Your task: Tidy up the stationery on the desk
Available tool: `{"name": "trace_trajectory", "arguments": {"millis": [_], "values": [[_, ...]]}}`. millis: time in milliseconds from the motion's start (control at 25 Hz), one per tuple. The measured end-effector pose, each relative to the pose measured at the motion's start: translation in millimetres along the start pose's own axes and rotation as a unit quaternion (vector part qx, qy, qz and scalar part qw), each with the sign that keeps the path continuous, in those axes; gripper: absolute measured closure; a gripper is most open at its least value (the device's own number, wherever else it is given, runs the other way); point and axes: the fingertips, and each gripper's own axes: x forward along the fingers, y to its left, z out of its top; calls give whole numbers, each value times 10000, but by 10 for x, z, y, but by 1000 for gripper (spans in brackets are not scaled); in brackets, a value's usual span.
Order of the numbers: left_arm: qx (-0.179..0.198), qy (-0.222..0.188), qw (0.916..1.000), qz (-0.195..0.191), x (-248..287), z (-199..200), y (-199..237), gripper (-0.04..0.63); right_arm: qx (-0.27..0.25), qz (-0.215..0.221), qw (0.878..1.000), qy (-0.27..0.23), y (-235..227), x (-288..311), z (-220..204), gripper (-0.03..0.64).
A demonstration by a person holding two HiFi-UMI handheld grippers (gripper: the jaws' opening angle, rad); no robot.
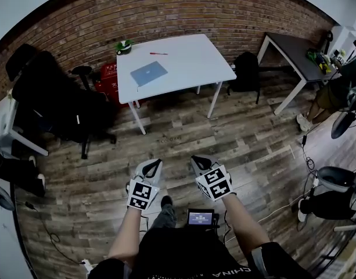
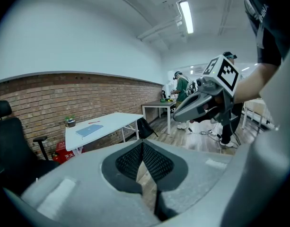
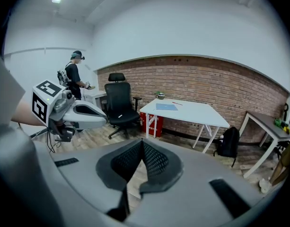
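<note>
A white desk (image 1: 183,68) stands by the brick wall, well ahead of me. On it lie a blue notebook (image 1: 148,72), a red pen (image 1: 158,53) and a small potted plant (image 1: 124,46) at its far left corner. My left gripper (image 1: 154,165) and right gripper (image 1: 196,162) hang side by side over the wooden floor, far short of the desk, both shut and empty. The desk (image 2: 107,125) with the notebook (image 2: 89,130) shows small in the left gripper view. In the right gripper view the desk (image 3: 192,111) and notebook (image 3: 166,107) lie ahead.
A black office chair (image 1: 61,100) stands left of the desk, with a red box (image 1: 109,74) behind it. A black backpack (image 1: 246,71) leans at the desk's right. A dark table (image 1: 297,57) stands at the far right with a person (image 1: 334,89) beside it. Cables run across the floor.
</note>
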Motion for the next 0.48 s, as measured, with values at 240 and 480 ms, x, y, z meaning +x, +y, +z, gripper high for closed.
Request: {"name": "trace_trajectory", "arguments": {"millis": [240,480], "values": [[14,56,9996,-274,374,-25,674,589,130,-196,9997,117,-214,598,390,609],[119,23,9988,-467,650,24,1158,589,207,-372,9990,163,-343,995,646,608]]}}
